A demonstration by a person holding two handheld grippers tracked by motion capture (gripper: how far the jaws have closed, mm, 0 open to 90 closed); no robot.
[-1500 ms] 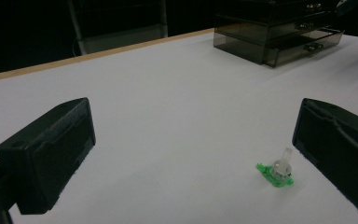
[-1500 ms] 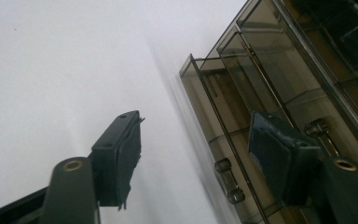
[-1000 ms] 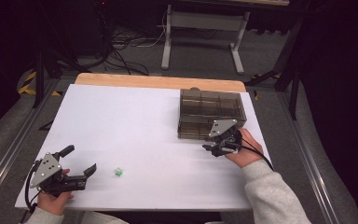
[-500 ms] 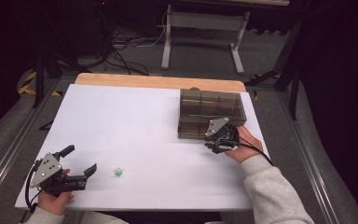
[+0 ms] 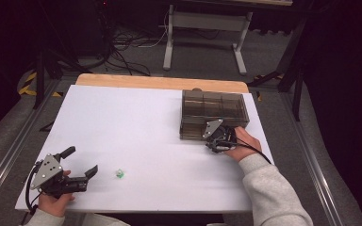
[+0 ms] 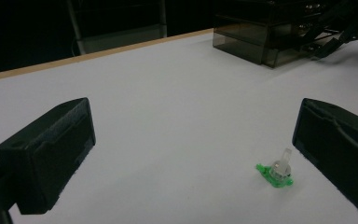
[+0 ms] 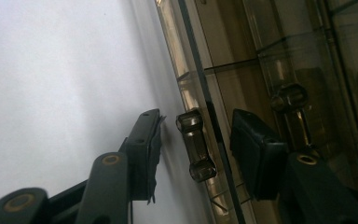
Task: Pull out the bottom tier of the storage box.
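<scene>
Your right claw (image 7: 198, 149) stands spread around the small smoky handle (image 7: 196, 145) of the smoke-tinted clear plastic drawer box (image 5: 213, 113), one jaw on each side, neither pad touching; I cannot tell what the drawers hold. Your left claw (image 6: 193, 154) is spread wide, with the small green-based clear plastic piece (image 6: 278, 170) just inside its right-hand jaw on the white table (image 5: 136, 122). Beyond the table, dark floor carries cables and a grey metal stand (image 5: 202, 28).

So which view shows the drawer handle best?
The right gripper view: the drawer handle sits close up between the open jaws of the right gripper. The high view shows the organizer box, the handle hidden by that gripper. The left gripper view shows it tiny and indistinct.
</scene>
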